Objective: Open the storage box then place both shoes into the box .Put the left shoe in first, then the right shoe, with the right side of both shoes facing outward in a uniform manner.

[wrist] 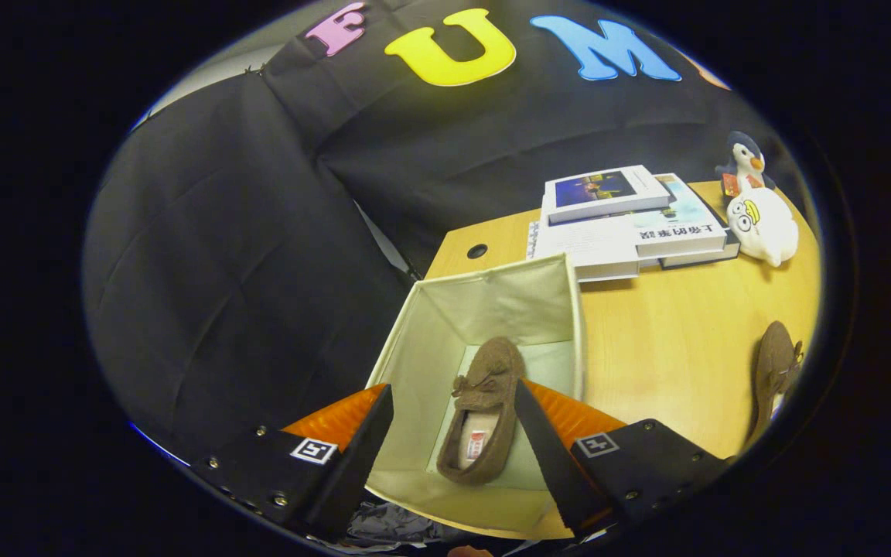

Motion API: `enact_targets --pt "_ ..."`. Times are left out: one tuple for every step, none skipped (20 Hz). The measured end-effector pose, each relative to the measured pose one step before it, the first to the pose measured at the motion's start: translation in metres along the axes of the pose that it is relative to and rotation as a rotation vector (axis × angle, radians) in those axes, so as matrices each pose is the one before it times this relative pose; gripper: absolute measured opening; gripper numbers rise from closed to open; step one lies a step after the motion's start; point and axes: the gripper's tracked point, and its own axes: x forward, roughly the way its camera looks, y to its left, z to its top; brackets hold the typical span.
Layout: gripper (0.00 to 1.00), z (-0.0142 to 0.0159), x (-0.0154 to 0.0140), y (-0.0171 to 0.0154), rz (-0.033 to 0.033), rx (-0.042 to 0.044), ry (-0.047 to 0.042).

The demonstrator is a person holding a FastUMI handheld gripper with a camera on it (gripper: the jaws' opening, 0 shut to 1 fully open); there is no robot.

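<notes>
In the gripper view, one brown shoe [483,414] lies inside the open storage box [492,298], toe toward its far wall. The next step seems to be fetching the second shoe [775,371], which lies well to the right on the table [670,340]; it is best gripped by the side so its right side faces outward like the first. The gripper [453,433] hovers over the box, fingers spread wide, holding nothing.

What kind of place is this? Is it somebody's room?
Probably a staged booth, not a real room: black cloth wall behind a desk with books, a box holding a shoe. The gripper hangs open above it.
</notes>
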Motion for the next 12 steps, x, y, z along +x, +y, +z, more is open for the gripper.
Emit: enact_targets --pt "0.96 0.00640 -0.01027 -0.01026 -0.00632 -0.00530 -0.01686" --pt "0.96 0.00451 -0.01050 -0.01181 -0.01659 -0.00691 -0.01414" --pt "0.96 0.00469 -0.01019 -0.01337 -0.01780 -0.00551 -0.00916" --pt "0.96 0.00348 -0.00920 -0.01262 -0.01428 -0.00512 -0.00940" --pt "0.96 0.00474 -0.00935 -0.01473 -0.02136 -0.00432 -0.01349" --pt "0.96 0.00333 -0.00731 -0.01562 -0.02350 -0.00370 -0.01022" --pt "0.96 0.00232 -0.00687 -0.01535 -0.01992 -0.00332 -0.00572" --pt "0.96 0.00307 -0.00728 -0.01490 -0.01888 -0.00180 -0.00862" --pt "0.96 0.00348 -0.00562 -0.01533 -0.02049 -0.00181 -0.00907" --pt "0.96 0.00104 -0.00522 -0.01499 -0.02002 -0.00540 -0.00591" --pt "0.96 0.00083 -0.00468 -0.01490 -0.01872 -0.00362 -0.00155" --pt "0.96 -0.00036 -0.00357 -0.01330 -0.01538 -0.00278 0.00117"
